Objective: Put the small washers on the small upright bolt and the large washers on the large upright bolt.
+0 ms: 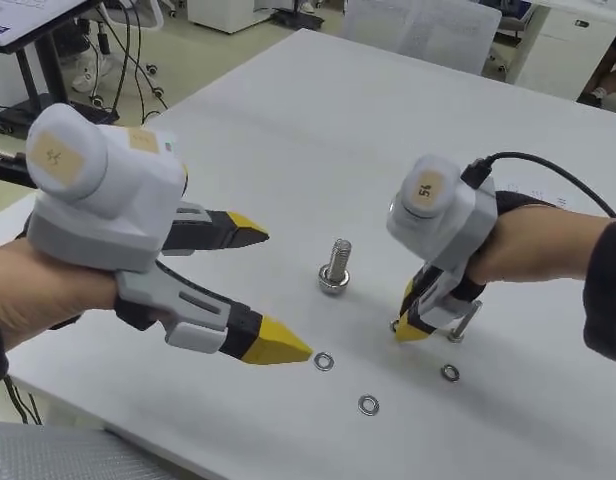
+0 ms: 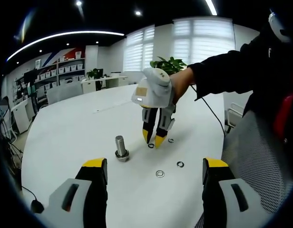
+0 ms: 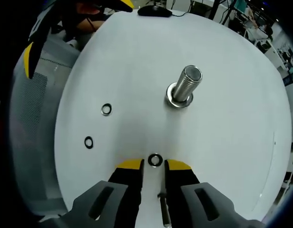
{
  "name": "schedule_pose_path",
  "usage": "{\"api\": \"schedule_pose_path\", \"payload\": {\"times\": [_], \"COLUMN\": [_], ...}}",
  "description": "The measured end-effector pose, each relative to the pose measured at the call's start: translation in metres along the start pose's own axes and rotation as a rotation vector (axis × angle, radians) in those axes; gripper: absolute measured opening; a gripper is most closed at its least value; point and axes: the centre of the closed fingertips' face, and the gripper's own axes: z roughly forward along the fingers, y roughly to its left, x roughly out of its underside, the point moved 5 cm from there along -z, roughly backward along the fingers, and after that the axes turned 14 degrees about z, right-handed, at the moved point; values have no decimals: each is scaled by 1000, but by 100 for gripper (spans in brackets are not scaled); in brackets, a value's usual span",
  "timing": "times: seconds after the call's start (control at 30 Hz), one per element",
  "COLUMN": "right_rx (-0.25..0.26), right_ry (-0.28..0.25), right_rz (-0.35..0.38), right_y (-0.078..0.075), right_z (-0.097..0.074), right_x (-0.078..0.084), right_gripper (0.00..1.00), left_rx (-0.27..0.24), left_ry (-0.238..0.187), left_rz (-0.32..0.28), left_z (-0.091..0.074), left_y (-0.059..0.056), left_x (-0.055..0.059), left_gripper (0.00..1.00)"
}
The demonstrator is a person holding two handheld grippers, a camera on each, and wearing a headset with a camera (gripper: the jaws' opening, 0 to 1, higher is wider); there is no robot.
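The right gripper (image 3: 154, 165) is going for a washer (image 3: 155, 160) that lies on the table (image 3: 232, 142) near the big bolt (image 3: 184, 88). Its jaws are a little apart, with the washer at their tips. The left gripper (image 1: 266, 290) waits beside the big bolt, wide apart, holding nothing. Next, I think, the jaws must pinch the washer's thin rim.

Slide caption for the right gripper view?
Right gripper, jaws narrowly parted, tips at a washer on the white table; large upright bolt and two loose washers beyond.
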Motion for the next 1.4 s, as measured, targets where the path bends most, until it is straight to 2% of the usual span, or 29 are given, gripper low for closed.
{"api": "schedule_pose_path", "payload": {"times": [0.67, 1.03, 1.4], "right_rx": [20, 31, 18], "right_ry": [-6, 18, -10], "right_rz": [-19, -24, 11], "right_y": [0, 1, -2], "right_z": [2, 2, -1], "right_x": [2, 1, 4], "right_gripper": [14, 13, 13], "left_rx": [2, 7, 8], "left_ry": [-2, 3, -1], "left_rz": [-7, -6, 0], "left_z": [3, 6, 6], "left_y": [-3, -4, -4], "left_x": [0, 0, -2], "left_gripper": [81, 81, 80]}}
